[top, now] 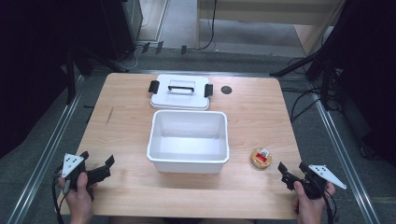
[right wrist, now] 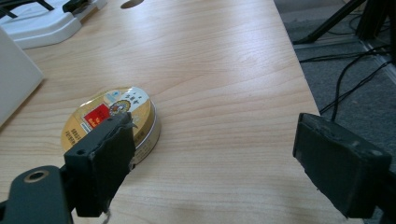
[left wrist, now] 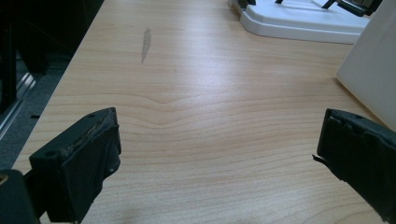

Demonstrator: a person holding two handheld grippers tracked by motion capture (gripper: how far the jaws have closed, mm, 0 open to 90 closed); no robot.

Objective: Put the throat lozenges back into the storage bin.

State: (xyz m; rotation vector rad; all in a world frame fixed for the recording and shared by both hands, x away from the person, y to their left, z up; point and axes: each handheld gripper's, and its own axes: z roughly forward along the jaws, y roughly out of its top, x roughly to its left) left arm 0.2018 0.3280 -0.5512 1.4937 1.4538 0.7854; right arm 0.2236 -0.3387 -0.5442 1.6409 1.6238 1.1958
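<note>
Box [top: 188, 140] empty, lid [top: 180, 92] off at 12 o'clock; tin [top: 261, 158] untouched at 3 o'clock. Left gripper [top: 103, 169] and right gripper [top: 292, 173] wide, holding nothing.

A lab or test rig: a wooden counter [top: 261, 121] at centre, black stands [top: 322, 65] and loose cables [top: 303, 105] at upper right, grey carpet floor [top: 196, 58] along the top
</note>
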